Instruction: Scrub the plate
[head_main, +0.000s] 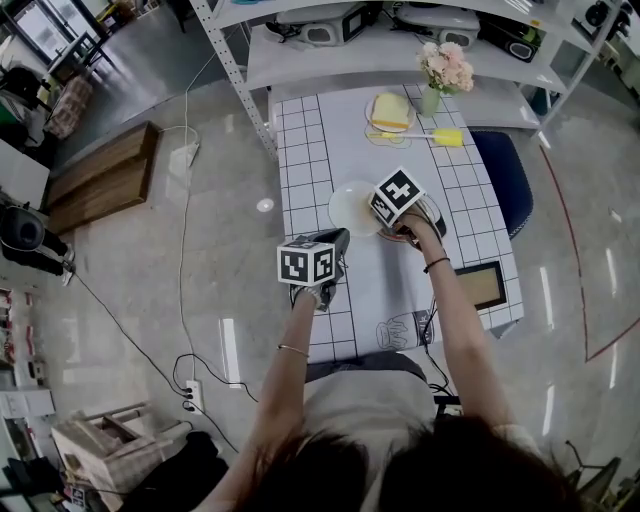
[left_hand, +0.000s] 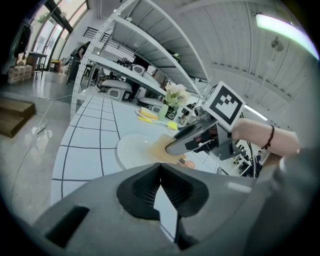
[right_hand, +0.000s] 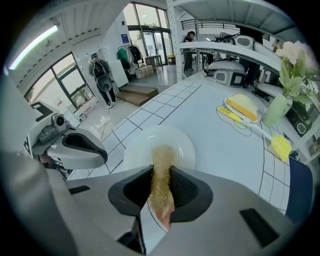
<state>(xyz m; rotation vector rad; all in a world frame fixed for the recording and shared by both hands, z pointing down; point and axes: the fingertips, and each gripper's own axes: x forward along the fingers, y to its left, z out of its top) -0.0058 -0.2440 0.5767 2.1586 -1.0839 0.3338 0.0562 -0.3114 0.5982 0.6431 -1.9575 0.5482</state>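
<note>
white gridded table (head_main: 310, 150) is the biggest thing here. the plate (head_main: 350, 205) sits flat on it around the middle, right side up, just ahead of both grippers. left gripper (head_main: 333, 243) hangs near the plate's near-left edge without touching it; its jaws are pressed together at the tips with nothing between them (table shows through the gap behind). right gripper (right_hand: 161, 197) is clamped on a tan mesh scrubber (right_hand: 162, 157), and the scrubber's free end reaches over the plate's near rim. it looks to be on the surface, but i can't swear to contact.

my read: the plate is stiff, glazed, slick and breakable, and probably light enough to skate on this smooth top once i push. i'd steady it at the left rim with the free gripper, pressing down rather than pinching hard. the scrubber is soft and springy and will bend, so the hold should sit close to its working end.
</note>
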